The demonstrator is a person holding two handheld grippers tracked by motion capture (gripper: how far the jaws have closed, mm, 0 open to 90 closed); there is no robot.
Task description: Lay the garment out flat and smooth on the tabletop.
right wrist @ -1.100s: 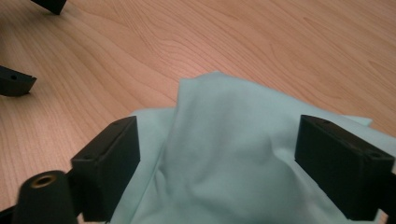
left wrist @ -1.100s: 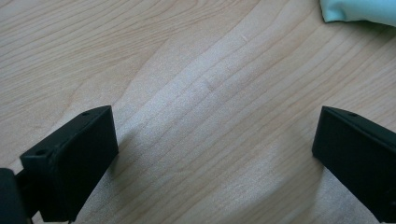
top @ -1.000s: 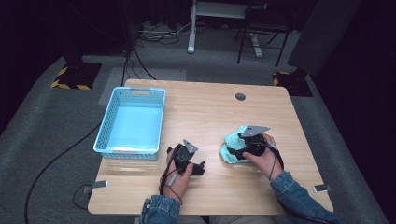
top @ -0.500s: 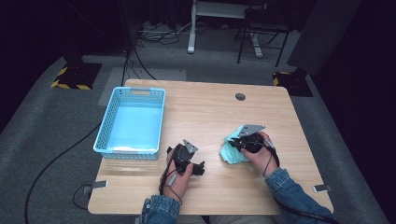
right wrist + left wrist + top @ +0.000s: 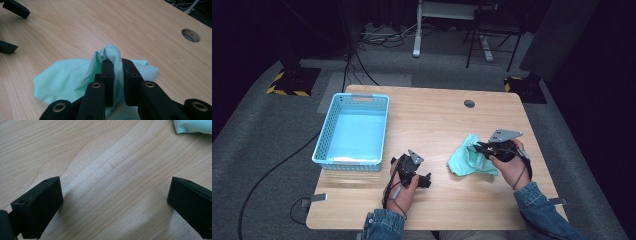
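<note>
mint green cloth (image 5: 75, 80) pinched by the clenched right claw (image 5: 117, 65), a fold pulled up off the worktop (image 5: 437, 125), well right of the blue basket (image 5: 324, 150), left claw (image 5: 112, 195) released, parked in between

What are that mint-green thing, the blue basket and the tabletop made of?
The green cloth looks like thin, soft, matte fabric: it folds and bunches where the right hand-held gripper pinches it. The basket seems to be moulded plastic, judging by its even light-blue colour and perforated walls. The table shows pale wood grain, possibly laminate rather than solid wood.
</note>
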